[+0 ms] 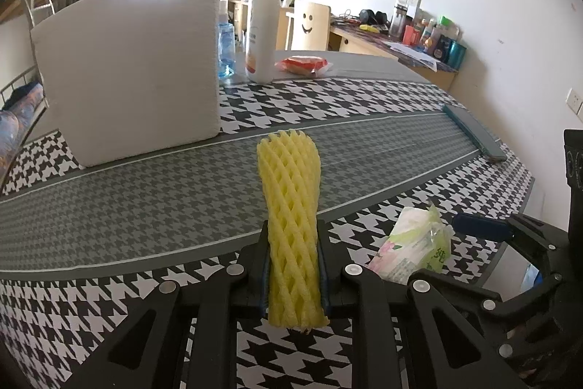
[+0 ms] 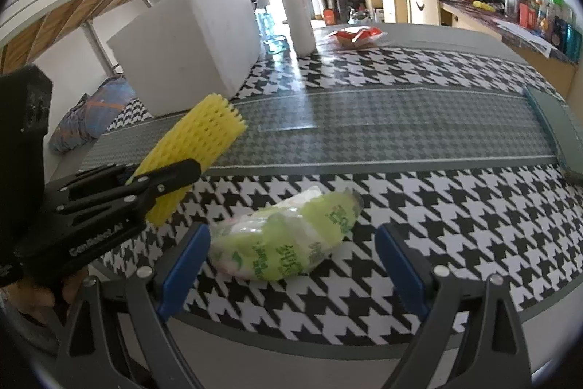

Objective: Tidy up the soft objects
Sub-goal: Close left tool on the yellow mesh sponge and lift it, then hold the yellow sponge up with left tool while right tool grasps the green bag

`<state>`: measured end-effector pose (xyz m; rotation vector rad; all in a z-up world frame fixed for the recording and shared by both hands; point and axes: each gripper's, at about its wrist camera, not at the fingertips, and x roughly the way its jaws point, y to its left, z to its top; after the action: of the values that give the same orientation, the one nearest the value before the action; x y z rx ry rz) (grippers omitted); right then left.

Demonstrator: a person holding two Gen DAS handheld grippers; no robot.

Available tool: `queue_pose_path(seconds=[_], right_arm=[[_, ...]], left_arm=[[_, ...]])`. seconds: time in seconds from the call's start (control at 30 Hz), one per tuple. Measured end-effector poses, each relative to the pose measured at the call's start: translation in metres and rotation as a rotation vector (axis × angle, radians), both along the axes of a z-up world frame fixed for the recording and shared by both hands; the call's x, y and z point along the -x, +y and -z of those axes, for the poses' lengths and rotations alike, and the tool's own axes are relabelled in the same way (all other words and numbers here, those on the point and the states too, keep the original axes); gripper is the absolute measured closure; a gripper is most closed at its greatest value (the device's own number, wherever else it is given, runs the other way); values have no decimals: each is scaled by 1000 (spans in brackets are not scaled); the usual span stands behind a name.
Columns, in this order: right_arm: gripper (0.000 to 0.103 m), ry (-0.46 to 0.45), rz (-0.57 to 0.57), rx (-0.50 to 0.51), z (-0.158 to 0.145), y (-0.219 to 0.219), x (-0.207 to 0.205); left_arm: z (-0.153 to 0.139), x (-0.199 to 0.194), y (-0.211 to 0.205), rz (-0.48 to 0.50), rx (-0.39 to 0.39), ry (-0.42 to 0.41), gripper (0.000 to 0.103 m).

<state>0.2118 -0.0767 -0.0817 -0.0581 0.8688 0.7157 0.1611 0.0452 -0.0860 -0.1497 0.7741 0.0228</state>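
Left gripper (image 1: 293,265) is clamping the foam net (image 1: 291,206) low between its fingers, light and squashy, while right gripper (image 2: 291,265) is gaping around the tissue pack (image 2: 288,236), soft, slick-wrapped, best pinched mid-body.

Pump bottle (image 1: 261,24) beside white foam block (image 1: 131,72)

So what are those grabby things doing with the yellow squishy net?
A person holds a gripper in each hand. The left gripper has squeezed shut on the yellow foam net and holds it over the checked tablecloth. The right gripper is open around a green tissue pack lying on the cloth, not pinching it yet. A white foam box stands behind.
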Motion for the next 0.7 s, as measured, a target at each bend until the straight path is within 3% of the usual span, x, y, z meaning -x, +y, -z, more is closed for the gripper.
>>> queue_pose_path(seconds=[0.07,0.17,0.7], right_arm=[[11,-2,5,11,-1,2,3],[21,31,7,16,2,3,3],[23,65,33,24,1,19,0]], left_arm=[[-1,2,1,2,0,-5,82],[-1,6,4,2,4,-11,82],[-5,24,16,-24,17,-40,82]])
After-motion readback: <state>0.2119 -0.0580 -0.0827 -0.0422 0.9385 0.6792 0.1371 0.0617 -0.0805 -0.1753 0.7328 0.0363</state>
